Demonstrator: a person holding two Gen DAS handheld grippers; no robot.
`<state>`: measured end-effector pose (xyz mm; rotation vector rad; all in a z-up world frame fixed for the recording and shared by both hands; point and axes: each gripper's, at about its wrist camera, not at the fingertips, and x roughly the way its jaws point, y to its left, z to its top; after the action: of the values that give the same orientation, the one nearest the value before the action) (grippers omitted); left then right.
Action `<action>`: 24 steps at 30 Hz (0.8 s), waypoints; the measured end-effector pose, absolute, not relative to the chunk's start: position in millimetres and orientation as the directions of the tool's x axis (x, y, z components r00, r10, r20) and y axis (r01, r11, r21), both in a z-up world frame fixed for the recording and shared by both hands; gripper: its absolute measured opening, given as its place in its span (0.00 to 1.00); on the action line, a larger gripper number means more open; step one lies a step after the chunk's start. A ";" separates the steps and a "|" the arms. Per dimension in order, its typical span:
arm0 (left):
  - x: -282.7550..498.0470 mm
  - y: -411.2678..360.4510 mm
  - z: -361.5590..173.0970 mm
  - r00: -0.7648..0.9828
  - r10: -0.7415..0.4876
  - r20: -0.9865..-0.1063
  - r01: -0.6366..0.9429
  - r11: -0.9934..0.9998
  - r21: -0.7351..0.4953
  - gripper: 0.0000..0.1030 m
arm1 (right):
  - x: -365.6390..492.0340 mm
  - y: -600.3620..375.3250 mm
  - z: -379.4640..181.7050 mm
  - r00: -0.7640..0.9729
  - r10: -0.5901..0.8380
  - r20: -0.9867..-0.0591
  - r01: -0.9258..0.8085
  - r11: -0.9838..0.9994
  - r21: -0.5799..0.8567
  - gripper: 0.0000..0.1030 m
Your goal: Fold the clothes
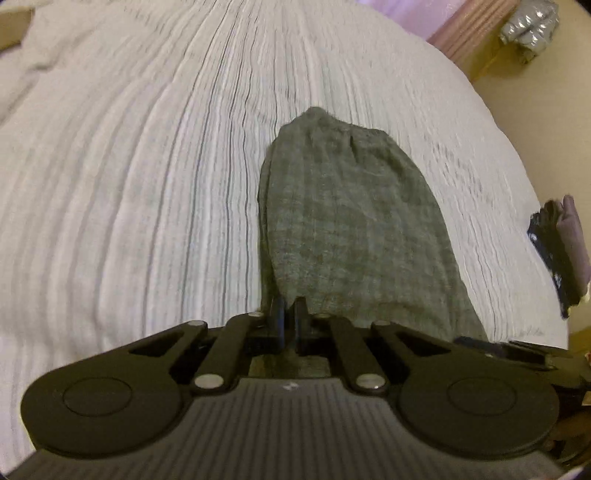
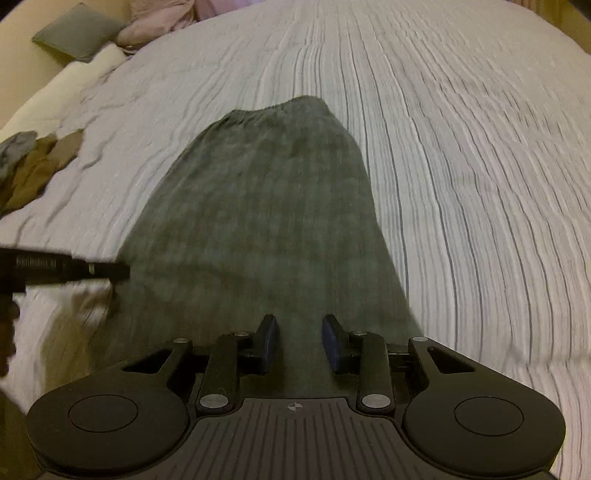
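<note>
A long grey-green garment (image 1: 351, 221) lies stretched away from me on a white striped bedspread (image 1: 129, 184), its gathered waistband at the far end. My left gripper (image 1: 290, 314) is shut on the garment's near left edge. In the right wrist view the same garment (image 2: 266, 206) spreads wide, and my right gripper (image 2: 299, 332) hangs open just above its near end, with cloth showing between the fingers. The left gripper (image 2: 110, 271) reaches in from the left side of that view, at the garment's left edge.
Brown and grey clothes (image 2: 33, 162) lie piled at the bed's left edge, with pillows (image 2: 81, 33) beyond them. A dark folded item (image 1: 561, 243) sits by the bed's right edge. A wooden frame (image 1: 476, 33) and a silvery object (image 1: 532, 26) stand at the far right.
</note>
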<state>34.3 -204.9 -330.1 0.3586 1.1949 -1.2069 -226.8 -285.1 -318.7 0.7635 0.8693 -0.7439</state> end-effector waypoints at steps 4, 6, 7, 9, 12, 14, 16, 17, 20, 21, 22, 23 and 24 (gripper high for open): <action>19.9 -173.0 -312.1 -0.043 -0.509 -0.860 0.835 0.454 -0.310 0.17 | -259.8 -261.3 -305.7 0.458 -0.241 -0.855 0.821 0.484 0.303 0.32; 11.1 -156.9 -307.8 -0.087 -0.534 -0.841 0.788 0.479 -0.386 0.23 | -276.2 -249.4 -299.2 0.466 -0.238 -0.852 0.824 0.467 0.320 0.32; 3.7 -152.2 -309.8 -0.108 -0.531 -0.840 0.771 0.489 -0.408 0.27 | -284.5 -243.4 -296.0 0.470 -0.237 -0.850 0.825 0.459 0.329 0.32; -11.2 -144.0 -314.7 -0.144 -0.524 -0.840 0.742 0.505 -0.442 0.29 | -300.9 -231.5 -289.5 0.478 -0.234 -0.846 0.828 0.442 0.345 0.32; -31.7 -148.6 -334.5 -0.099 -0.454 -0.886 0.794 0.501 -0.345 0.05 | -327.3 -215.5 -288.3 0.475 -0.219 -0.852 0.845 0.385 0.372 0.32; -36.8 -147.9 -339.6 -0.045 -0.396 -0.917 0.818 0.513 -0.261 0.01 | -340.4 -208.3 -292.1 0.451 -0.212 -0.867 0.868 0.330 0.371 0.32; -40.7 -144.7 -334.1 -0.005 -0.385 -0.923 0.828 0.516 -0.220 0.00 | -353.6 -205.3 -291.5 0.450 -0.233 -0.862 0.879 0.283 0.383 0.32; -44.3 -144.0 -329.5 0.021 -0.377 -0.926 0.848 0.497 -0.183 0.00 | -360.3 -204.0 -290.9 0.450 -0.245 -0.859 0.884 0.260 0.389 0.32; -48.9 -139.9 -318.2 0.006 -0.390 -0.921 0.886 0.429 -0.176 0.05 | -377.7 -204.2 -290.9 0.493 -0.266 -0.828 0.870 0.170 0.464 0.32; -47.2 -137.1 -316.7 -0.032 -0.404 -0.914 0.880 0.421 -0.217 0.12 | -383.5 -204.4 -291.0 0.508 -0.274 -0.817 0.861 0.139 0.489 0.32; -44.1 -134.6 -318.1 -0.073 -0.420 -0.905 0.859 0.434 -0.271 0.18 | -386.3 -204.6 -291.8 0.533 -0.278 -0.799 0.844 0.114 0.523 0.32; -41.1 -132.1 -319.6 -0.114 -0.437 -0.892 0.835 0.444 -0.324 0.21 | -388.4 -204.8 -292.8 0.560 -0.282 -0.779 0.824 0.090 0.560 0.32; -38.2 -129.8 -321.5 -0.148 -0.452 -0.880 0.809 0.456 -0.370 0.23 | -390.5 -205.0 -293.8 0.586 -0.287 -0.757 0.801 0.066 0.595 0.32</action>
<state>-38.2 -129.8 -321.5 0.3576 1.3062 -1.1382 -390.5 -205.0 -293.8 1.2491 0.5131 -0.8766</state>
